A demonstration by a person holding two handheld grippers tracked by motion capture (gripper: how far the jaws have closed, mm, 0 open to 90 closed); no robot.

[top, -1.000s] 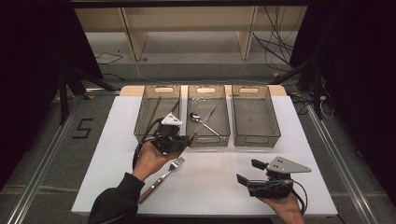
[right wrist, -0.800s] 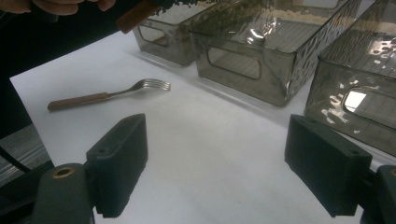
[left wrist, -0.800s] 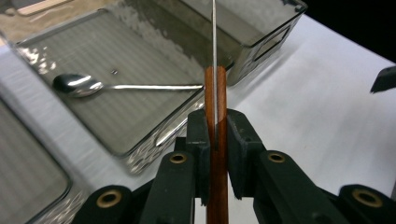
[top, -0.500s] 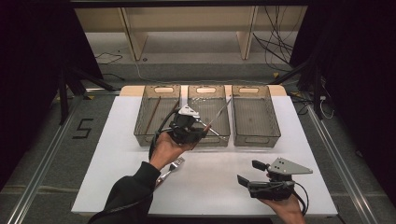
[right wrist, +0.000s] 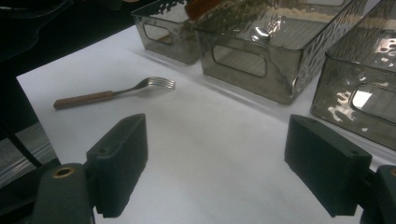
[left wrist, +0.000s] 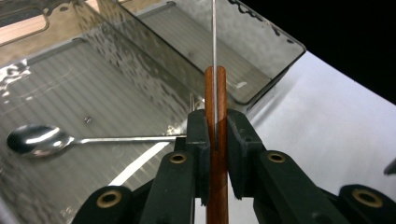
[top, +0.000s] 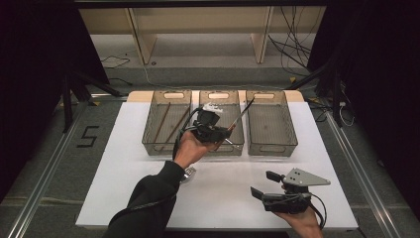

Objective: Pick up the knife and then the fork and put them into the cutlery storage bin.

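Holding a wooden-handled knife, your left gripper has its two black jaws pressed tight against the handle's flat sides, nothing else between them. Item one, the knife: a reddish-brown, smooth handle, rounded at its upper end, with a thin bright metal blade seen edge-on and rising straight up out of frame in the left gripper view; in the high view it slants up and to the right from the left gripper, above the middle bin. Item two, three bins in a row at the far side of the table: smoky translucent plastic, rectangular, dimpled walls, ribbed floors, oval handle cut-outs at the ends. The left bin holds two long thin dark sticks lying diagonally. The middle bin holds a polished steel spoon, oval bowl and slim straight handle, lying flat on the floor. The right bin stands just beside it. Item three, a fork: wooden handle of the same brown, four steel tines, lying on the matte white tabletop in front of the bins. Item four, your right gripper: blocky black pads spread wide, holding nothing, low over the table's near right corner.
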